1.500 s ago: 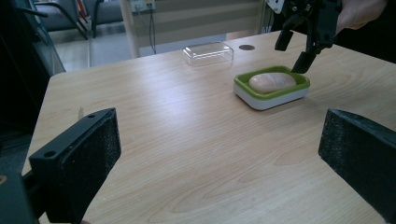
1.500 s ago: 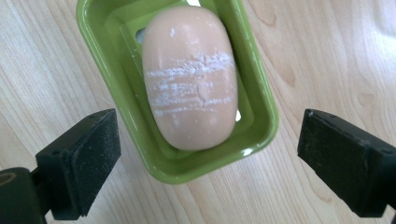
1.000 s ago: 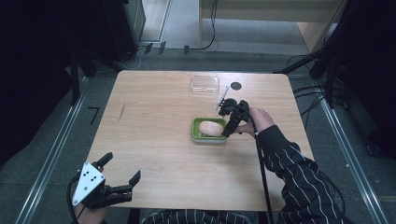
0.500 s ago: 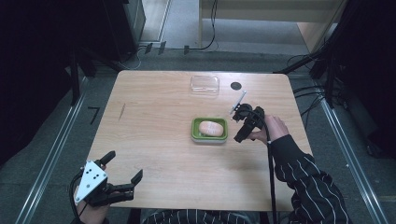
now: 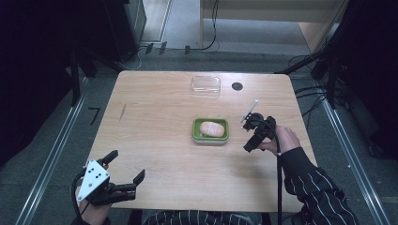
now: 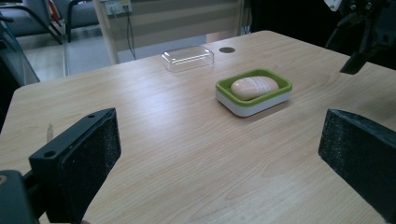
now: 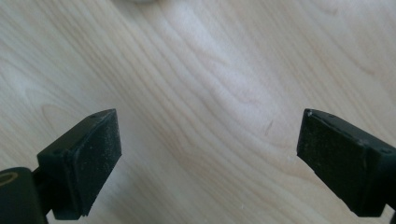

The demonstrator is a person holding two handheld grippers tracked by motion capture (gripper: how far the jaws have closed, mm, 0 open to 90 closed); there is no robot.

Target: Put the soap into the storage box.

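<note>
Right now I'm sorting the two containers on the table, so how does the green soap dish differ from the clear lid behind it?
The green soap dish is opaque, green over a white base; the clear lid is see-through. The dish holds a pale soap bar; the lid holds nothing. The dish sits mid-table, the lid near the far edge. Both are rounded rectangles resting flat on the table.

no readable text, label or number anywhere.
</note>
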